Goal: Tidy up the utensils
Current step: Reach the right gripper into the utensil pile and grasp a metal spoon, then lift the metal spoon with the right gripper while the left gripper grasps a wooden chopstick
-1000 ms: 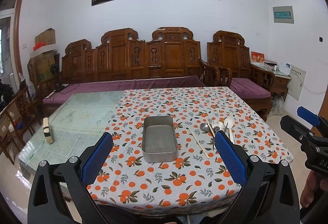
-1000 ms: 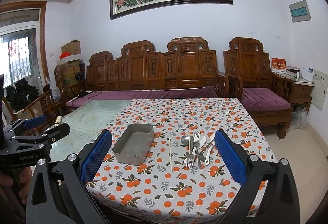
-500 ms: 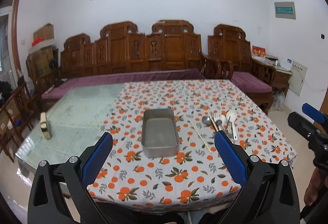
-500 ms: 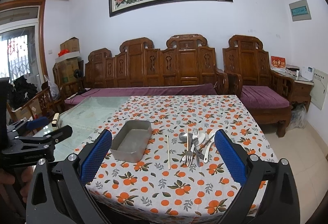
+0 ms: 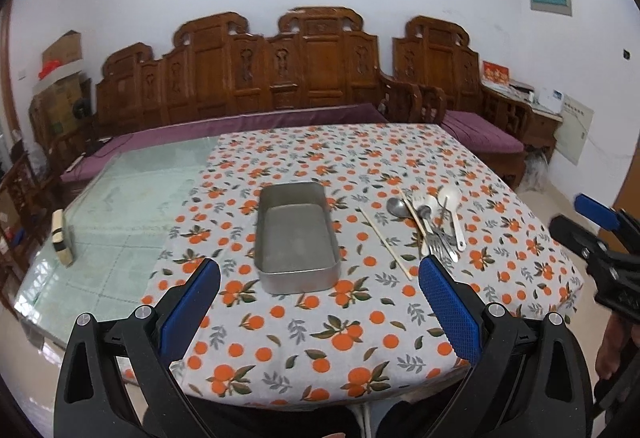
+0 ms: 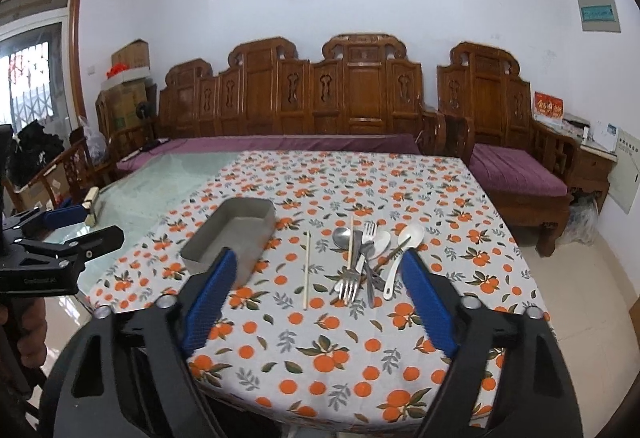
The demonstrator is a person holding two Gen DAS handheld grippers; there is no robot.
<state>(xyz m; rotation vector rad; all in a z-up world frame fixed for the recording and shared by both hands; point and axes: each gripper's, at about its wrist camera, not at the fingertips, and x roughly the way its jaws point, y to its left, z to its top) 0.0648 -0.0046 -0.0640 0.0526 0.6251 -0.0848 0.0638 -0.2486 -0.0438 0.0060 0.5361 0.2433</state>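
An empty grey metal tray (image 5: 295,234) (image 6: 232,236) sits on the orange-patterned tablecloth (image 5: 360,322) (image 6: 320,342). To its right lies a heap of utensils (image 5: 434,217) (image 6: 366,258): metal spoons, forks, white plastic spoons and a chopstick. A single chopstick (image 5: 385,243) (image 6: 307,270) lies between tray and heap. My left gripper (image 5: 320,278) hovers open before the tray's near end. My right gripper (image 6: 316,266) is above the table's near part with its jaws closing and nothing between them; the heap lies beyond it.
The cloth covers the right part of a glass-topped table (image 5: 120,197). A small block (image 5: 62,236) stands on the bare glass at the left. A carved wooden bench with purple cushions (image 6: 516,173) runs behind the table. A person's hand (image 6: 28,334) holds the left gripper's handle.
Both grippers have come down and in toward the table, so the tray and utensils look larger. The right gripper's jaws have narrowed; the left gripper's jaws stay wide.
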